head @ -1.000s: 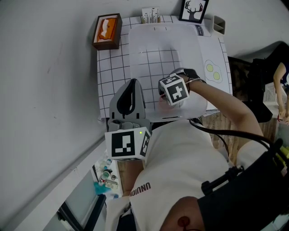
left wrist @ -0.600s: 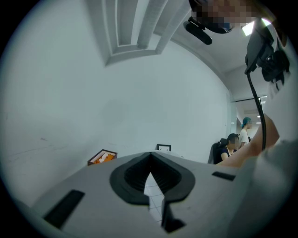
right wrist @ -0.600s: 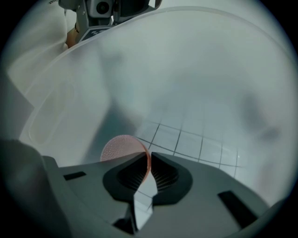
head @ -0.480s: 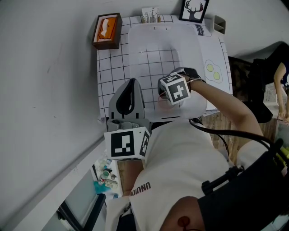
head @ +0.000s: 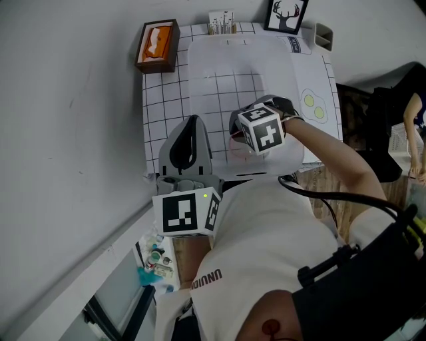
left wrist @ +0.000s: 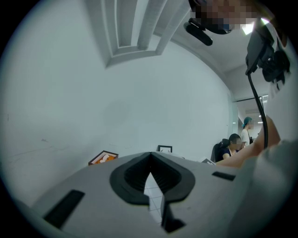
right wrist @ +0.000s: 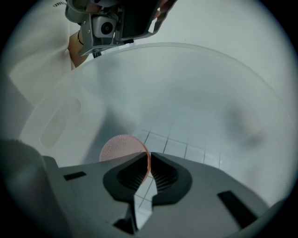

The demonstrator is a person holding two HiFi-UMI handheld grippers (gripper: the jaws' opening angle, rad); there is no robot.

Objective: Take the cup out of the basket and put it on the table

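A translucent pink cup (right wrist: 122,148) is inside the white translucent basket (right wrist: 186,83). My right gripper (right wrist: 148,155) reaches steeply down into the basket, and its jaws have just been closing with the cup's thin rim between the pads. In the head view the right gripper (head: 243,143) sits under its marker cube at the near end of the basket (head: 200,50), with a faint pink trace of the cup (head: 237,148) beside it. My left gripper (head: 194,121) hovers level at the table's near edge, left of the basket. In its own view the left gripper (left wrist: 150,155) has its tips together, holding nothing.
The basket stands on a grid-patterned mat (head: 163,100). At the far edge are an orange tissue box (head: 158,45), a small card stand (head: 221,22), a framed deer picture (head: 286,14) and a grey holder (head: 321,34). A paper with egg pictures (head: 314,105) lies right of the basket.
The right gripper has risen slightly inside the basket, its marker cube shifting a little up and right. The left gripper has stayed in place.
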